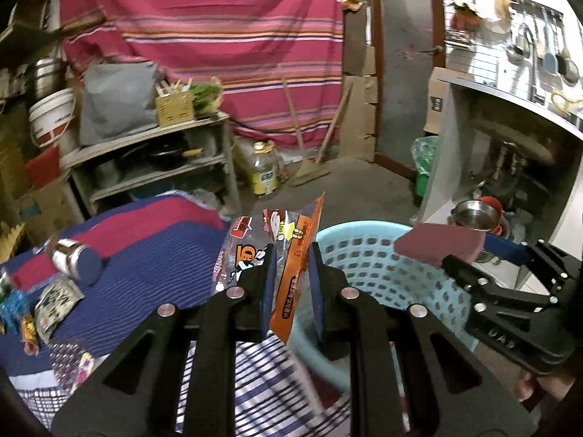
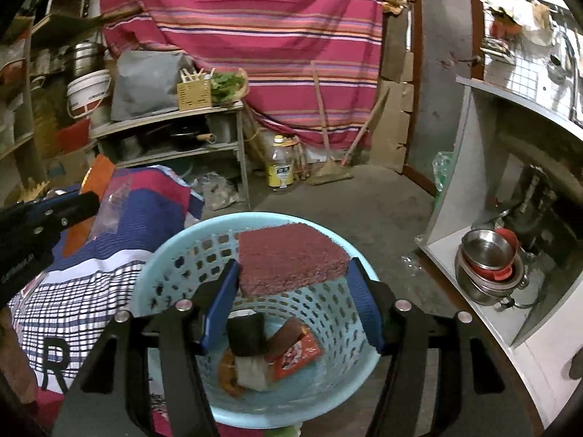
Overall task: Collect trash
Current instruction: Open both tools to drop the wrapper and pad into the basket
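My left gripper (image 1: 291,255) is shut on an orange and clear snack wrapper (image 1: 288,251) and holds it upright beside the rim of a light blue perforated basket (image 1: 368,255). My right gripper (image 2: 293,273) is shut on a maroon scouring pad (image 2: 288,262) and holds it over the basket (image 2: 175,255). In the right wrist view the basket bottom holds several pieces of trash, among them a red wrapper (image 2: 297,357). The pad (image 1: 437,244) and right gripper also show in the left wrist view. The left gripper with its wrapper (image 2: 102,196) shows at the left of the right wrist view.
A bed with a blue, red and checked blanket (image 1: 153,247) lies left of the basket, with a steel jar (image 1: 74,260) and several wrappers (image 1: 54,302) on it. A shelf rack (image 1: 153,167), an oil bottle (image 1: 263,173), a broom and a counter with steel bowls (image 2: 488,255) stand around.
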Motion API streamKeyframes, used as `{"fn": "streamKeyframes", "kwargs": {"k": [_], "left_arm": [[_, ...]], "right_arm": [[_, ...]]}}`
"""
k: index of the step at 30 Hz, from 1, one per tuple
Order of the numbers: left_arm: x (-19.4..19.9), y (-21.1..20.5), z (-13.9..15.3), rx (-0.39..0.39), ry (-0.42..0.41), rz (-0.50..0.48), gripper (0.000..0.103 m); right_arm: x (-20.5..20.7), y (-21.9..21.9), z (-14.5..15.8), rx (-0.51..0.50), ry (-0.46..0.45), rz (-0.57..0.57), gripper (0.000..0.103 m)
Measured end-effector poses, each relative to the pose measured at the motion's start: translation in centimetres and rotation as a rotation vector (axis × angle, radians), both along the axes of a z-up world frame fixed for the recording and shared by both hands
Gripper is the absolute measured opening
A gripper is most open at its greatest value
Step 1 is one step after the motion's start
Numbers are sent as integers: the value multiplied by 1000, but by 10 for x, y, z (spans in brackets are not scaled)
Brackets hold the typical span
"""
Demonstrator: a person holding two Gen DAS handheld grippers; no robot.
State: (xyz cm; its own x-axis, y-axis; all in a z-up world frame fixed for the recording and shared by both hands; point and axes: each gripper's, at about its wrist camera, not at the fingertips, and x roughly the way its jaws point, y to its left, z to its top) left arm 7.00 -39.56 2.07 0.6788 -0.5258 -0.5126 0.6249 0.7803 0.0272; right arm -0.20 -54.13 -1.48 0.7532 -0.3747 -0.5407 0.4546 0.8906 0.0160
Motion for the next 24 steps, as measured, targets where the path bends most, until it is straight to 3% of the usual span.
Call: {"fn": "streamKeyframes", "kwargs": {"k": [14, 16, 24], "left_arm": [[-2, -52, -26, 28, -70, -54, 20], [-1, -54, -28, 32, -65, -50, 38], [4, -34, -27, 17, -71, 19, 69]], "right_arm": [[-5, -27, -23, 46, 17, -42, 60], [-5, -30, -26, 54, 22, -46, 60], [0, -26, -36, 64, 37, -42, 60]]}}
